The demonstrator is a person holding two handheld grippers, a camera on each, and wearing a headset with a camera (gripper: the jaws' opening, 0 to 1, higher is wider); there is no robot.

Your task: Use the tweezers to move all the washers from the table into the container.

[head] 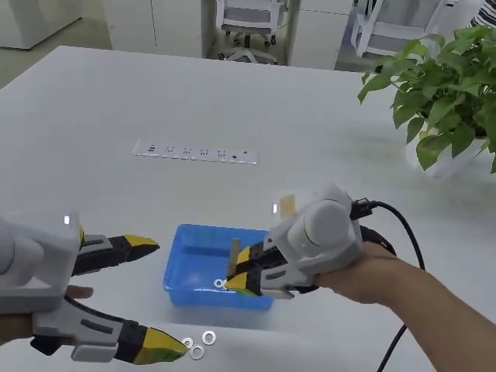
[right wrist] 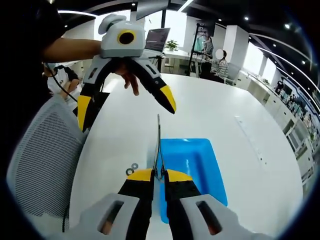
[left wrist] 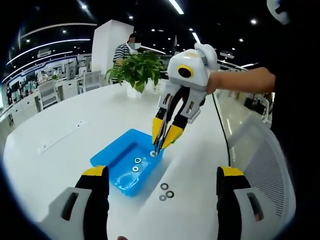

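Note:
A shallow blue container (head: pixel 186 260) sits on the white table. My right gripper (head: pixel 246 273) hovers over its right part, shut on a thin pair of metal tweezers (right wrist: pixel 158 145). The tweezers' tips (left wrist: pixel 155 149) point down at a washer (left wrist: pixel 153 154) inside the container; I cannot tell whether they pinch it. Two more washers (left wrist: pixel 136 164) lie in the container. Three washers (head: pixel 198 345) lie on the table just in front of the container. My left gripper (head: pixel 156 296) is open at the lower left, one fingertip (head: pixel 167 346) next to those loose washers.
A white power strip (head: pixel 194 153) lies further back on the table. A potted green plant (head: pixel 449 93) stands at the right edge. A black cable (head: pixel 407 232) trails from the right gripper. Office chairs (head: pixel 248 19) stand beyond the table.

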